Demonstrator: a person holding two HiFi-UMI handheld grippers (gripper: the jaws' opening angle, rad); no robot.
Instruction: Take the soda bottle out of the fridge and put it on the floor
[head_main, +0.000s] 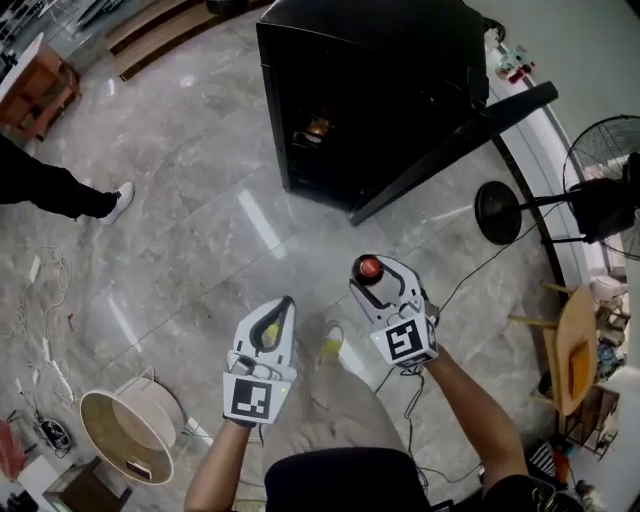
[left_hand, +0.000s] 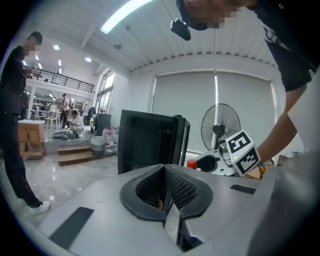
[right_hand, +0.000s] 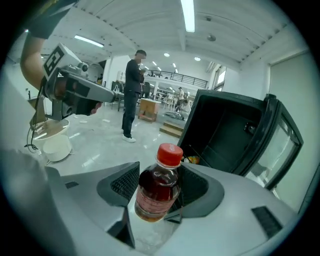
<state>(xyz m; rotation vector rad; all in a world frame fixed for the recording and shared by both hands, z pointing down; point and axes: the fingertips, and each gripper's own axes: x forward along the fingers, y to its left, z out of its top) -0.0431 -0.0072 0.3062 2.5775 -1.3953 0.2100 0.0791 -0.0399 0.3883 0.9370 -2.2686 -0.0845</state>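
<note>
- My right tongs (head_main: 378, 274) are pinching the bottle (right_hand: 157, 191), out of the fridge (head_main: 370, 110), above the near floor (head_main: 200, 230).
- My left tongs (head_main: 281, 310) are hanging pressed together, empty.
- Next, I judge: lowering it upright, then letting go.

The head camera looks steeply down onto the marble floor (head_main: 200, 200), with the left claw (head_main: 285, 303) and right claw (head_main: 372, 266) close below it and the open fridge (head_main: 370, 90) farther off at the top. Each claw camera sits low, right behind its own jaws, and faces roughly level across the room toward that same fridge. The left one catches the right claw at its right side; the right one catches the left claw at upper left, with the soda bottle (right_hand: 159, 187) filling its near centre.
</note>
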